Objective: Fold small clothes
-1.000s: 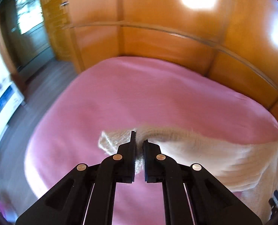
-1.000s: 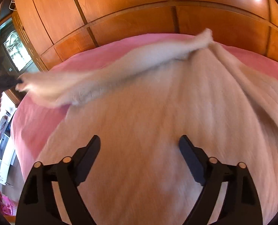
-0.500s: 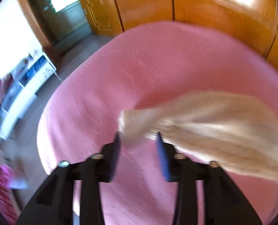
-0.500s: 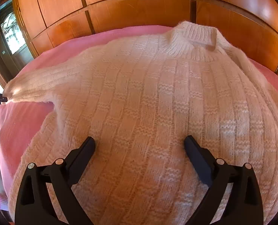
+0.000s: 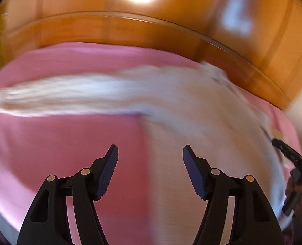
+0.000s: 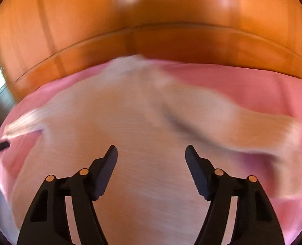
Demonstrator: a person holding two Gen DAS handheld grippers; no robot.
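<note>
A cream knitted sweater (image 5: 201,122) lies spread on the pink bed cover (image 5: 59,143), one sleeve (image 5: 59,96) stretched out to the left. My left gripper (image 5: 150,153) hovers over the sweater's left edge, its jaws opening, nothing between them. In the right wrist view the sweater (image 6: 120,143) fills the middle and its other sleeve (image 6: 252,130) reaches right. My right gripper (image 6: 151,153) hangs above the sweater's body, jaws closing but apart, with no cloth pinched. Both views are blurred by motion. The right gripper also shows at the left view's right edge (image 5: 293,159).
A curved wooden headboard (image 5: 151,28) and wood panelling (image 6: 151,20) rise behind the bed. Bare pink cover (image 6: 252,81) lies to the right of the sweater and at the left of the left wrist view.
My left gripper let go of the sleeve cuff, opened and swung right toward the sweater's body. My right gripper shifted right over the sweater and its jaws narrowed a little.
</note>
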